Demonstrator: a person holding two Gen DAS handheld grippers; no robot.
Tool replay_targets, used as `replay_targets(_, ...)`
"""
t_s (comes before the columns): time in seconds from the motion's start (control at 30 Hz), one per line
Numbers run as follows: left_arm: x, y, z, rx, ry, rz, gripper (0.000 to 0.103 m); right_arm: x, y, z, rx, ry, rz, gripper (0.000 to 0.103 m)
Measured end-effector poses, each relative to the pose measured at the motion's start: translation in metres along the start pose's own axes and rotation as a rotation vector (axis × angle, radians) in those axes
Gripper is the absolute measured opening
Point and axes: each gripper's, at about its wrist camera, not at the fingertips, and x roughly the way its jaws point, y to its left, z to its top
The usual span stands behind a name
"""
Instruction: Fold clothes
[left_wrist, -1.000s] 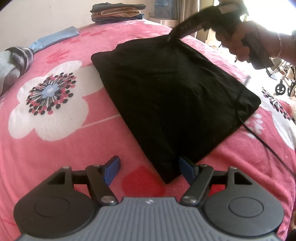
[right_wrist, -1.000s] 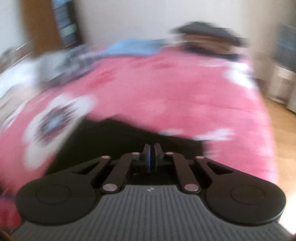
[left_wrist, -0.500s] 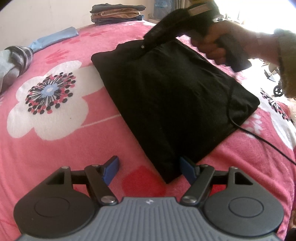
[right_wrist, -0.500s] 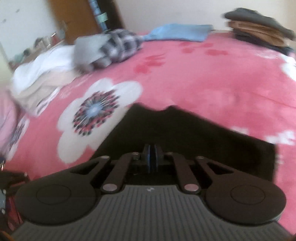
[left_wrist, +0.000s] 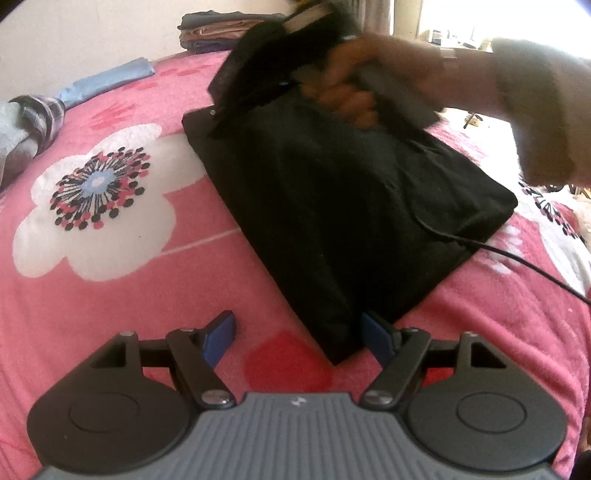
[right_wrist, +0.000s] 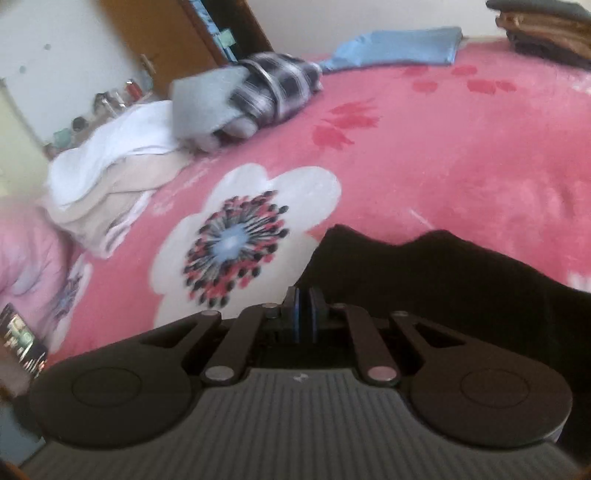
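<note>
A black garment (left_wrist: 351, 206), folded into a rectangle, lies slanted on the pink flowered blanket (left_wrist: 110, 295). My left gripper (left_wrist: 297, 332) hangs low over its near corner. The jaws are opening, with that corner lying between them and the pads not pressing on it. A person's hand (left_wrist: 347, 92) holds my right gripper (left_wrist: 221, 118) over the garment's far left corner. In the right wrist view the right gripper (right_wrist: 303, 314) is shut, with nothing seen between its pads. The black garment (right_wrist: 461, 288) lies right under and in front of it.
A stack of folded clothes (left_wrist: 221, 29) sits at the bed's far edge beside a blue cloth (left_wrist: 107, 81). A plaid and grey bundle (right_wrist: 258, 92) and white and beige clothes (right_wrist: 110, 166) lie to the left. A black cable (left_wrist: 517, 258) trails off the garment's right side.
The right gripper has swept left along the garment's far edge to its far left corner and sunk a little, staying shut. The left gripper has kept its place; its jaws stand slightly wider.
</note>
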Motion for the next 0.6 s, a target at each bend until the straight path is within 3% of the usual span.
replay_targets(0.07,-0.001,0.0,0.0,-0.001,0.0,-0.002,0.076,0.007,-0.018,0.013,0.108,-0.053,-0.043,0.0)
replay_targets(0.17,-0.001,0.0,0.0,-0.006,0.003,-0.003,0.076,-0.028,-0.032,0.023,0.212,-0.18,-0.153,0.005)
replay_targets(0.23,-0.001,0.0,0.001,-0.008,0.004,-0.004,0.076,-0.056,-0.037,0.021,0.214,-0.18,-0.108,0.005)
replay_targets(0.33,0.0,0.0,0.0,-0.002,0.003,-0.003,0.076,-0.076,-0.045,0.009,0.231,-0.1,-0.045,0.006)
replay_targets(0.43,0.001,0.0,0.001,0.001,0.008,-0.002,0.077,-0.075,-0.066,-0.01,0.291,-0.047,-0.102,0.005)
replay_targets(0.5,0.001,-0.001,0.002,0.003,0.012,0.002,0.077,-0.081,-0.093,-0.016,0.399,-0.11,-0.161,0.001)
replay_targets(0.6,0.001,0.0,0.001,-0.002,0.012,0.006,0.078,-0.114,-0.128,-0.026,0.58,-0.268,-0.241,0.006)
